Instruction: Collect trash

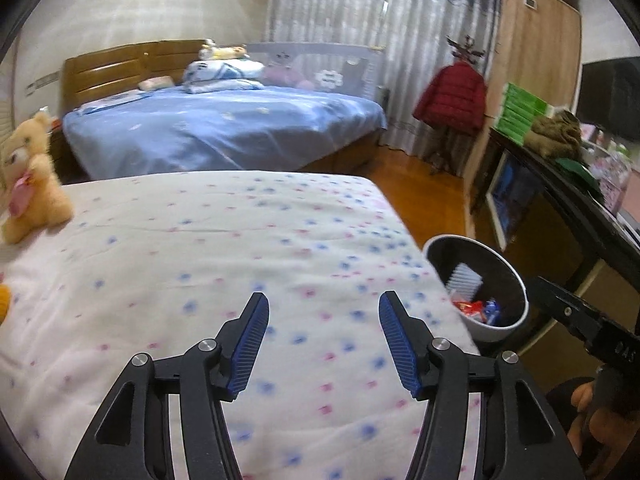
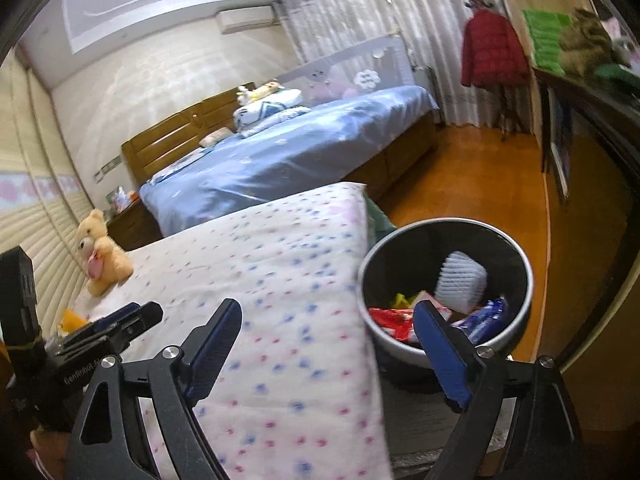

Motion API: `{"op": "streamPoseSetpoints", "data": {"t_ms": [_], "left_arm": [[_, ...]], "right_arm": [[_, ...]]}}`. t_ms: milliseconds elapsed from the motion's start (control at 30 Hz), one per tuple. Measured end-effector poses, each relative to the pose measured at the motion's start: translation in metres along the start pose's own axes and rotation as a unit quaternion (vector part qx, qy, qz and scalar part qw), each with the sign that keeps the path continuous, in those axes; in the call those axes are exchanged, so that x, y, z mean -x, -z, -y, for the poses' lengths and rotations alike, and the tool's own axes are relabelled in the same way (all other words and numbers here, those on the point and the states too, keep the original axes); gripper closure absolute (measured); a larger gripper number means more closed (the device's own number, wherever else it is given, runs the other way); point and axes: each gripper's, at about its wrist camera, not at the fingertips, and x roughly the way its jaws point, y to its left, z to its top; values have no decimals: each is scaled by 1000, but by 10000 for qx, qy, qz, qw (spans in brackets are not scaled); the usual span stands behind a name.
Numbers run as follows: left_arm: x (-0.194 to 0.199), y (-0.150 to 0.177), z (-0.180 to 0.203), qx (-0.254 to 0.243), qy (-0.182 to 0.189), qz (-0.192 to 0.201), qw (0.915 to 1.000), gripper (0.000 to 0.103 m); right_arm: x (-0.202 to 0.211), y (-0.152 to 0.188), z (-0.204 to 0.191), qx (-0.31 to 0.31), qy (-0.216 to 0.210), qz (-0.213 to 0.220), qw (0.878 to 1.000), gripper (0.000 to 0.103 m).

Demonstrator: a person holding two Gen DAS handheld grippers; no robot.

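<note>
Bedroom, near bed under a white flowered quilt (image 1: 240, 240). Left gripper (image 1: 324, 344) is held part open over the quilt, nothing between the pads. Right gripper (image 2: 328, 344) is spread wide at the bed edge, empty too. Just beside the bed a round bin (image 2: 516, 264) is seen on the floor, already holding trash: red and blue wrappers (image 2: 392, 320) and a white brush (image 2: 460, 280). Wrappers are judged light, crinkly, slippery; best pinched at a crumpled edge. No loose trash is seen on the quilt. Teddy bear (image 2: 102, 256) further back.
</note>
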Motion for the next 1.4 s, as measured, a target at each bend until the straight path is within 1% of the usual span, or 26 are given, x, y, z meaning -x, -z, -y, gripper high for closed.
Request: {"op": "streamPoseSetpoints", "data": {"t_ms": [67,167,200,267,333,367,400,433,533,700,867,1033,1400], "left_arm": [[12,2,-6,58,-87,119,9999,44],[32,2,-12,64,-261,397,9988,38],[39,2,-13,53,-311,493,9983,35],[52,5,-14,36,-466,723,9963,26],[65,8,-13,13,-644,987,9930,14],[71,10,-12,-4,-737,1101,9912,10],[76,12,-11,-17,-853,1208,9890,2],[79,14,-12,-24,-923,1285,9874,1],[86,20,-9,-56,-1078,1435,9837,1],[81,28,-4,-91,-1228,1429,9820,1],[78,20,-7,-35,-1249,1443,9816,1],[80,19,-6,-28,-1321,1498,9799,1],[76,20,-9,-88,-1393,1481,9791,1]], "right_arm": [[2,2,-11,140,-11,77,9999,14],[8,-1,-28,394,16,256,9989,14],[10,-2,-31,454,35,320,9984,12],[16,-6,-41,599,146,538,9966,0],[23,-9,-49,738,269,810,9936,0],[25,-11,-53,814,317,931,9918,0],[25,-13,-56,856,331,975,9910,0],[25,-14,-59,893,344,1011,9903,0],[23,-16,-66,966,319,1117,9885,0],[19,-14,-72,1070,251,1171,9870,0],[17,-10,-75,1135,214,1170,9864,0],[16,-9,-74,1140,191,1162,9865,0],[11,-8,-74,1156,215,1045,9875,0]]}}
